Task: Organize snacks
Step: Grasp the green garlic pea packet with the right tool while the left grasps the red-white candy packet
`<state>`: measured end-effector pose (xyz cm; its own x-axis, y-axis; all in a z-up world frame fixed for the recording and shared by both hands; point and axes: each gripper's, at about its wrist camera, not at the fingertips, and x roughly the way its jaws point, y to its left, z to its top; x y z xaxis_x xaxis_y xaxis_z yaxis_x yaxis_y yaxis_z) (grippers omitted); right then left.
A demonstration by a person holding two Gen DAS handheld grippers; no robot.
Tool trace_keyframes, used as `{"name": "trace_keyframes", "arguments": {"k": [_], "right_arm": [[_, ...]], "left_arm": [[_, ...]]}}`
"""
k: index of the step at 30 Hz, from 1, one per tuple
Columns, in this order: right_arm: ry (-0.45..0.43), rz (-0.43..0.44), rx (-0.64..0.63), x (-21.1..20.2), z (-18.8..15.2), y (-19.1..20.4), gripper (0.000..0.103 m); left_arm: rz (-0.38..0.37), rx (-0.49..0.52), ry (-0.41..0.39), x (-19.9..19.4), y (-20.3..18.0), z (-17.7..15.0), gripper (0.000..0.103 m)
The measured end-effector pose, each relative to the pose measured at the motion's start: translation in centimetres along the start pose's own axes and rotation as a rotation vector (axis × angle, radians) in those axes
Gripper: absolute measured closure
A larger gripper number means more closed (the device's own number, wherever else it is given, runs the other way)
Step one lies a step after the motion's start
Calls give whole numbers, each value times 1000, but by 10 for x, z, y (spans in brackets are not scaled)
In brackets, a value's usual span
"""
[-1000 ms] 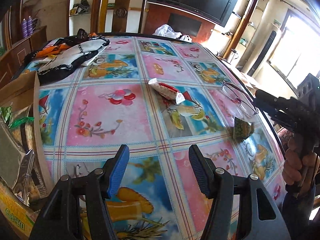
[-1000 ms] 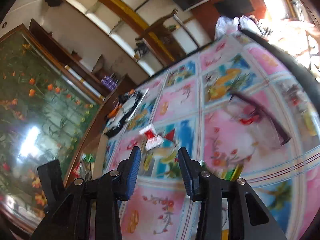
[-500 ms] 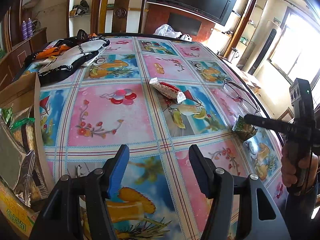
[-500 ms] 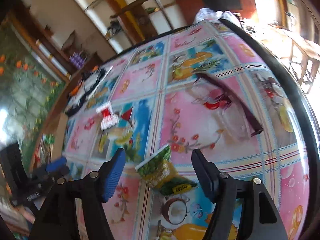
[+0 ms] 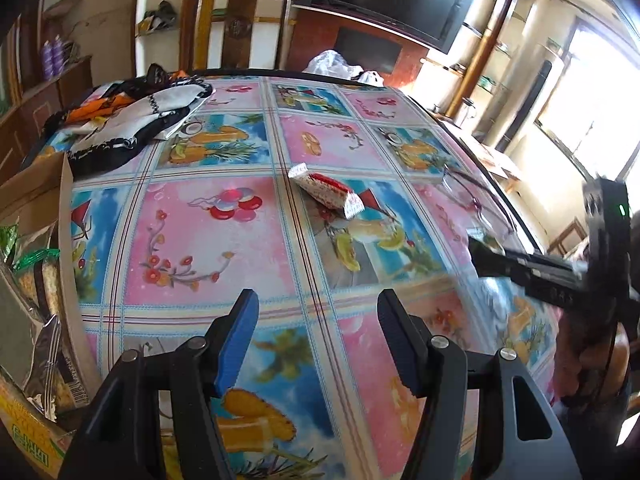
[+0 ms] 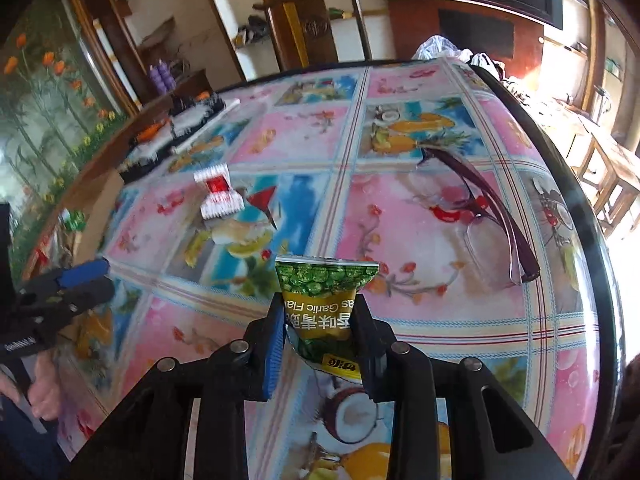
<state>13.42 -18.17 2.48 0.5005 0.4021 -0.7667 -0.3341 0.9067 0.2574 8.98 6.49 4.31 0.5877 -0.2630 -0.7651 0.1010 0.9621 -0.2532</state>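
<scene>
Our right gripper point(image 6: 318, 334) has just closed its fingers on the green pea packet point(image 6: 326, 296) near the right tabletop point(image 5: 248, 240) edge; our left gripper point(image 5: 316, 344) hangs with fingers apart, holding nothing. Grip sits low on a puffy, slick bag, so we judge it could slip or twist on the lift. Right view shows the clamp clearly; only the left shows the box point(image 5: 36, 208) of snacks far left.
</scene>
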Motion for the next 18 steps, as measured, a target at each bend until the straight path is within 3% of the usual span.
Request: {"name": "trace_keyframes", "arguments": {"k": [3, 7, 9, 11, 16, 18], "right_arm": [[-32, -3, 26, -5, 2, 2, 70], [-62, 5, 107, -10, 5, -9, 70], [-68, 11, 135, -12, 5, -13, 70], [-81, 15, 157, -15, 6, -15, 70], [-93, 42, 170, -20, 8, -16, 70], [-96, 39, 171, -21, 9, -16, 70]], "left_arm": [[-20, -125, 35, 15, 2, 24, 42], [7, -236, 76, 46, -5, 54, 43], [32, -277, 107, 68, -10, 71, 49], [67, -288, 144, 88, -15, 83, 52], [127, -278, 199, 123, -27, 99, 78], [165, -250, 185, 123, -32, 99, 78]]}}
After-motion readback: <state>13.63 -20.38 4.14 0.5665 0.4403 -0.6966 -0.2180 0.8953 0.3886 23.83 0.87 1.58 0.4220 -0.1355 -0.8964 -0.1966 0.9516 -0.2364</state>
